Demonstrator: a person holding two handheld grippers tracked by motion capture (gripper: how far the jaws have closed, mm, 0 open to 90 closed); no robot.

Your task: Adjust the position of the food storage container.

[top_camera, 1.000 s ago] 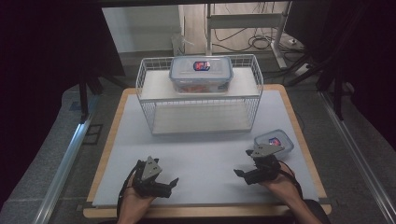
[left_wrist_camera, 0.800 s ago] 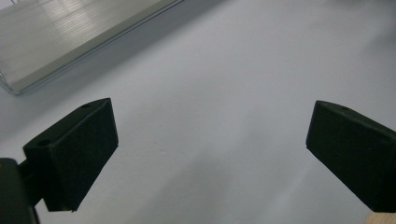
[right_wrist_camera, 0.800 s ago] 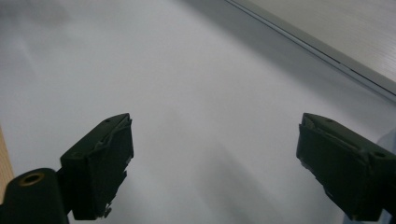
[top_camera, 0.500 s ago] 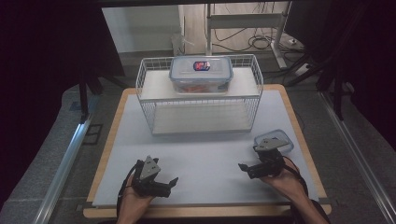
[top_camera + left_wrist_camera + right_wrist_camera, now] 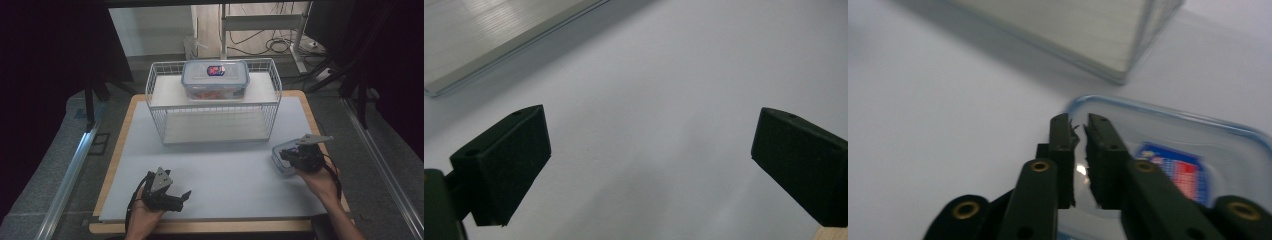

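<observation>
Over on the right side of the tabletop, the right hand-held gripper sits over a small clear container with a blue-edged lid. Its jaws have just been closing and now they're pinched nearly together, with only a thin sliver of a gap. In the right gripper view the right hand-held gripper has its tips at the near rim of that lid, and there's a bit of shine between the pads, but I honestly can't tell if the lid edge is actually clamped or if the jaws are just shut above it. The lid has a red and blue sticker on it.

That small container sits flat on the grey mat, near the right edge of the tabletop, just in front of the right corner of the white wire rack.

The left hand-held gripper is down at the front left, well apart from everything, jaws spread wide with nothing between them. In the left gripper view the left hand-held gripper just looks at bare mat between its two black pads.

Further back, the wire rack has two shelves, and a bigger clear container with the same kind of sticker rests on the top shelf. Something orange-ish is inside it, too blurry to say what.
</observation>
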